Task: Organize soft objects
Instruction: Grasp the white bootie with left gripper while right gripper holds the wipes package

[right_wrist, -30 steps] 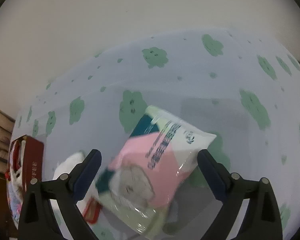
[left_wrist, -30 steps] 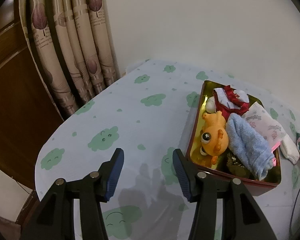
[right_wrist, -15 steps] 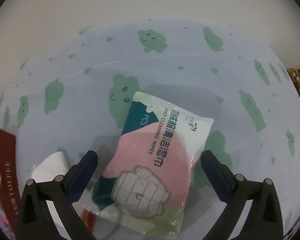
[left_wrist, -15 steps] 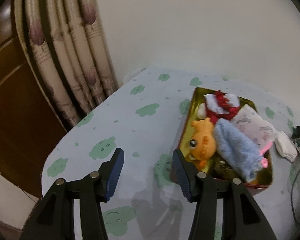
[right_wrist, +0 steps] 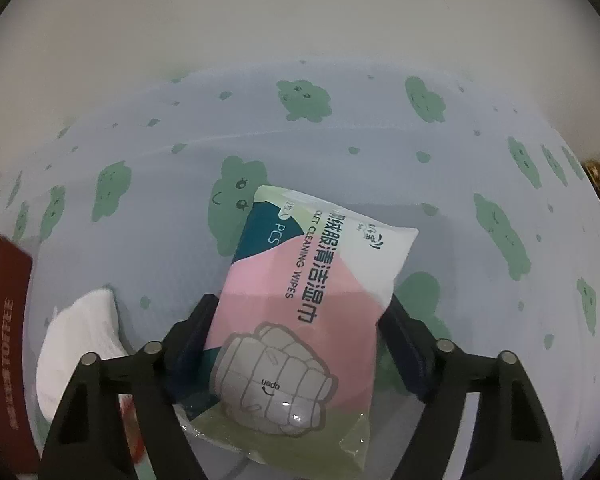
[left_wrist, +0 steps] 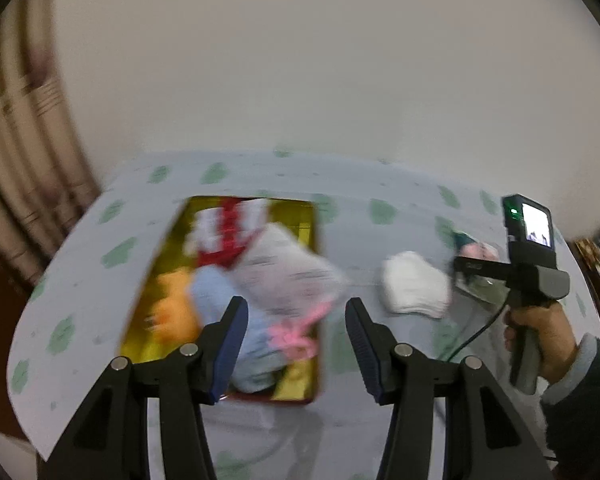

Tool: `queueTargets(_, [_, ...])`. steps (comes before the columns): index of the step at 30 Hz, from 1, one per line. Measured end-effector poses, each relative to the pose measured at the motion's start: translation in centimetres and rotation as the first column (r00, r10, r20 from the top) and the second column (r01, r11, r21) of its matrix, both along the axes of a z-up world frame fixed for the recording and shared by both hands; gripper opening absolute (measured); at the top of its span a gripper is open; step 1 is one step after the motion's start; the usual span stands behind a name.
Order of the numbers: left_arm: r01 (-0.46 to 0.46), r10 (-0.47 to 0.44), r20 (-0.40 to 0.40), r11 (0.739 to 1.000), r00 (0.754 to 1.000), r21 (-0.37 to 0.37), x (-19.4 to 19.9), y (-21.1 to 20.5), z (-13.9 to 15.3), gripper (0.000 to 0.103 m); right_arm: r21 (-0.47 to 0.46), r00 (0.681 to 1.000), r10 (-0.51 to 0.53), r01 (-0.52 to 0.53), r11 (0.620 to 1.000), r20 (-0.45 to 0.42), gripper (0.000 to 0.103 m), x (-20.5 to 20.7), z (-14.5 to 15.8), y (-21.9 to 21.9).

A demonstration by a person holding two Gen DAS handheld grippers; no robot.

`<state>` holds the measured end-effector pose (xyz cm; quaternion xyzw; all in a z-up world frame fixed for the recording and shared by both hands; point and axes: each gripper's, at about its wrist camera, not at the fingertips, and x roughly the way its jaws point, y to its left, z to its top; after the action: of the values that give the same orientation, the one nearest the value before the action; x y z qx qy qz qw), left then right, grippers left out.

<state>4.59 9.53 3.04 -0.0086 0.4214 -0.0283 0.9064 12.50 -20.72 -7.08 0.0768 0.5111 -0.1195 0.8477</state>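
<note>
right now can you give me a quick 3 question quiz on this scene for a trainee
1. True or false: the wipes pack already lies inside the tin.
2. Which gripper has a thing between its fingers? A. left gripper B. right gripper
3. What lies on the tablecloth between the tin and the wipes pack?

Key
1. False: it lies on the tablecloth, outside the tin.
2. B: its jaws are closing around the wipes pack, fingers at its sides; the left gripper stands open with nothing in it.
3. A folded white cloth.
</note>
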Motion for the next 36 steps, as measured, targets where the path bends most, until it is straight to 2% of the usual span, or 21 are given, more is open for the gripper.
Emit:
queueTargets(2, [0.049,-0.049,-0.023,0.999,0.999,-0.011,1.1,-2.1,-0.4,0.052,-0.009,1.000,0.020,-0.020,1.000,0.011,0.073,-0.9,0.1,-0.4])
queueTargets(5, [0.091,-0.096,-0.070,0.993,0.993,-0.078,3.0,-4.1,-1.0,0.052,-0.032,0.999,0.024,-0.023,0.999,0.026,0.072,-2.3,0.4,-1.8])
queueTargets(9, [0.112,-0.133,-0.139,0.982,0.981,-0.150,5.4,-6.7,-2.3,0.052,-0.045,0.999,0.009,-0.007,0.999,0.048,0.072,-5.0,0.4,-4.3])
queueTargets(15, [0.062,-0.119,-0.223,0.968,0.968,-0.245,9.3,-9.4,-4.9,0.052,-0.064,0.995,0.027,-0.021,0.998,0.092,0.072,-7.1,0.1,-6.6])
queueTargets(18, [0.035,-0.115,-0.281,0.961,0.953,-0.273,11.1,-10.5,-6.2,0.052,-0.082,0.992,0.035,-0.025,0.996,0.122,0.073,-7.0,-0.2,-6.6])
queueTargets(22, [-0.051,-0.053,-0.357,0.960,0.932,-0.276,13.8,-10.5,-7.9,0.052,-0.073,0.990,0.032,-0.022,0.997,0.134,0.073,-7.1,-0.6,-6.3])
queueTargets(25, [-0.110,0.009,-0.363,0.960,0.932,-0.258,14.9,-10.1,-8.4,0.053,-0.075,0.990,0.035,-0.025,0.997,0.135,0.074,-7.4,-0.5,-6.2])
queueTargets(30, [-0.110,0.029,-0.383,0.975,0.923,-0.193,15.9,-10.4,-9.6,0.054,-0.074,0.990,0.037,-0.027,0.997,0.134,0.074,-7.4,-0.4,-6.3])
queueTargets(36, [-0.107,0.002,-0.411,0.966,0.912,-0.234,15.7,-9.9,-11.1,0.054,-0.074,0.990,0.036,-0.026,0.997,0.134,0.074,-7.4,-0.5,-6.3])
